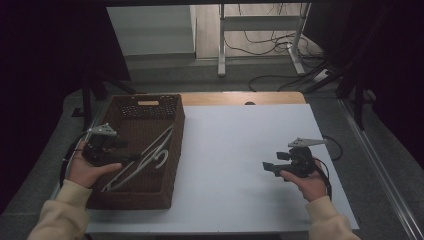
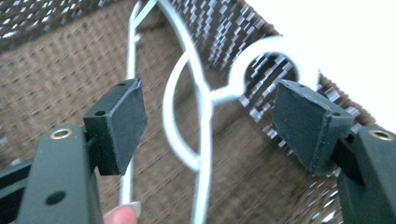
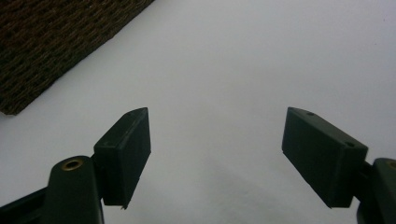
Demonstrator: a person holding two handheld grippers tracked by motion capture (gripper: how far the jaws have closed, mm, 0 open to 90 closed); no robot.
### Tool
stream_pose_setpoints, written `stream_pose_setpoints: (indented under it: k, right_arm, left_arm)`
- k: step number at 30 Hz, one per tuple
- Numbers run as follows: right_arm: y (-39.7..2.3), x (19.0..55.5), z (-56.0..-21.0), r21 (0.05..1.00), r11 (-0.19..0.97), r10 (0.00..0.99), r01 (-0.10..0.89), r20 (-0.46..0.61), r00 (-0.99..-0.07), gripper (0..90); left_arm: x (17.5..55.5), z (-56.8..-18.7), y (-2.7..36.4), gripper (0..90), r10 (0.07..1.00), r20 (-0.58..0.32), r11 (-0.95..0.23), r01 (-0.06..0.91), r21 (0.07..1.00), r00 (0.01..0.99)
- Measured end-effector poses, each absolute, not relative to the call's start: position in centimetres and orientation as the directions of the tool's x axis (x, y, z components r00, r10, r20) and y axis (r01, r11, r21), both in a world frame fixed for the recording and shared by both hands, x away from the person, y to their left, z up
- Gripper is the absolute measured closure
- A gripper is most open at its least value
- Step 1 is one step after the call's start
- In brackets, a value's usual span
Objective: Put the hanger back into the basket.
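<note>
In the high view, a brown woven basket (image 1: 140,150) is seen on the left part of the white table (image 1: 240,165). Inside the basket, white hangers (image 1: 150,159) are laid slantwise on its bottom. The left gripper (image 1: 134,158) is held over the basket, with its tips just above the hangers. The right gripper (image 1: 267,167) is held above the bare table, well apart from the basket, and is pointed toward it.

In the left gripper view, the jaws of the left gripper (image 2: 208,123) are spread wide. The white hangers (image 2: 201,107) are seen between them, lying on the woven bottom of the basket (image 2: 60,74), but the pads (image 2: 123,123) are not pressed on the wire. The round hook of one hanger is seen near the farther wall. A fingertip is visible at the lower edge.

In the right gripper view, the jaws of the right gripper (image 3: 217,154) are also spread wide, and nothing is held between them. Under them the white table (image 3: 233,70) is seen, and a corner of the basket (image 3: 46,42) at the upper left.
</note>
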State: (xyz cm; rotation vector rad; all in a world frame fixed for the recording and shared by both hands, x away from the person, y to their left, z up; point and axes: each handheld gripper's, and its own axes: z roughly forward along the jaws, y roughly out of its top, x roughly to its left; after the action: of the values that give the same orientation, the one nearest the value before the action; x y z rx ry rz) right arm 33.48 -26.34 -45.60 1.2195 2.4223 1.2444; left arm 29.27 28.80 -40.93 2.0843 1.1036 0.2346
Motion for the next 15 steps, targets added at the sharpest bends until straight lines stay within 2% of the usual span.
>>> stream_pose_setpoints:
  k: [4, 7, 10, 12, 15]
  right_arm:
    - [-26.3, 33.5, -45.5, 0.744, 0.325, 0.717, 0.583, 0.208, -0.665, 23.3]
    - [-26.5, 33.3, -45.2, 0.754, 0.322, 0.713, 0.573, 0.205, -0.67, 23.1]
    - [-26.9, 32.8, -44.7, 0.768, 0.31, 0.709, 0.56, 0.205, -0.674, 22.9]
    - [-27.1, 32.3, -44.4, 0.78, 0.3, 0.709, 0.55, 0.203, -0.675, 22.6]
    - [-27.5, 31.4, -44.0, 0.798, 0.284, 0.709, 0.532, 0.198, -0.677, 22.2]
  left_arm:
    - [27.8, -40.5, 27.6, 24.7, 0.743, -0.206, -0.319, 0.607, 0.728, 0.637]
    - [26.4, -40.1, 25.9, 24.4, 0.728, -0.153, -0.362, 0.564, 0.742, 0.669]
    - [25.3, -39.9, 24.2, 24.0, 0.687, -0.17, -0.366, 0.537, 0.76, 0.707]
    - [24.7, -39.8, 23.0, 24.2, 0.691, -0.156, -0.371, 0.531, 0.762, 0.706]
    - [24.6, -40.1, 21.6, 24.9, 0.693, -0.185, -0.356, 0.554, 0.753, 0.697]
